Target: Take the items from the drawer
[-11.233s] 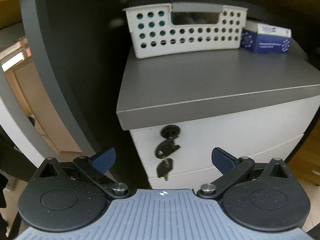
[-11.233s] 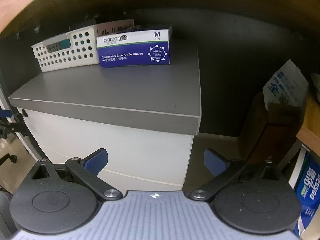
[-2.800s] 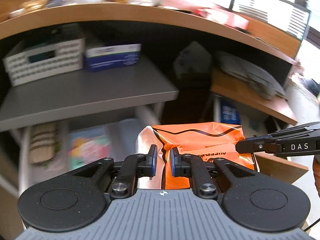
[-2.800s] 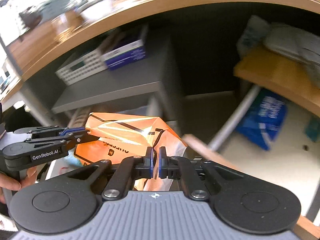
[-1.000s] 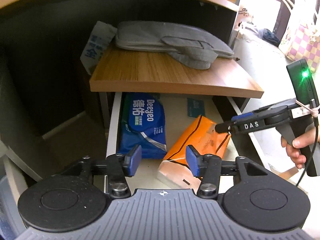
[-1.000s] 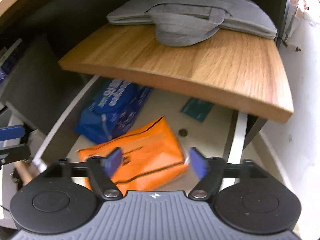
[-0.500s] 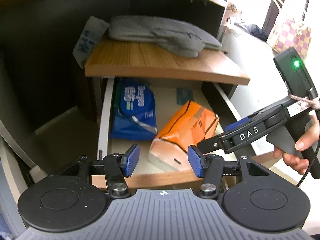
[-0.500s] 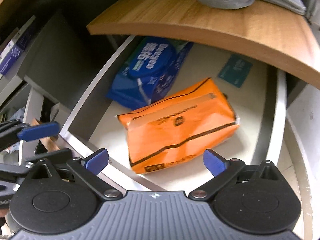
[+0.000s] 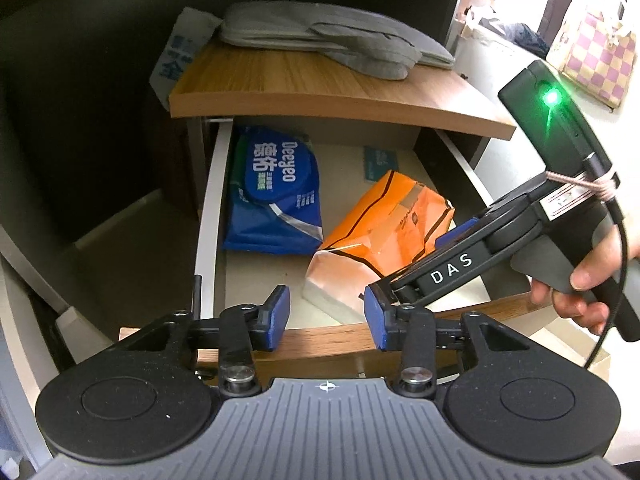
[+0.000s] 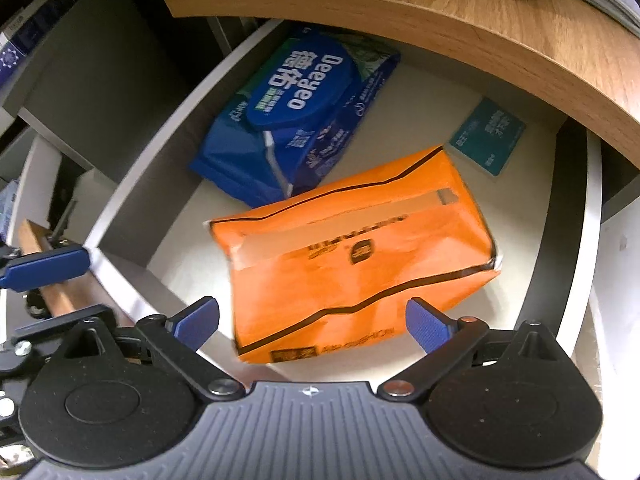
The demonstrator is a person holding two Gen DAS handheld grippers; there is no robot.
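Down in the open drawer (image 10: 132, 216), middle of the right wrist view: orange pack (image 10: 360, 264) lying flat, blue Deegeo wipes pack (image 10: 296, 120) just beside it toward the upper left, maybe touching at a corner, hard to tell. Small teal card (image 10: 486, 136) flat on the drawer floor at upper right, apart from both. Right gripper (image 10: 312, 320) spread wide, gripping nothing, hovering over the near edge of the orange pack. Left gripper (image 9: 324, 316) also released and empty, sitting low centre of its view at the drawer's wooden front (image 9: 320, 340). So by the look of it nothing taken out yet, everything left to do: two packs plus the card. Wooden shelf (image 9: 320, 92) overhanging the back of the drawer, grey bag (image 9: 328, 40) on top, so probably a tight reach for the wipes and card. Both tools crowding the same front edge too, could bump.
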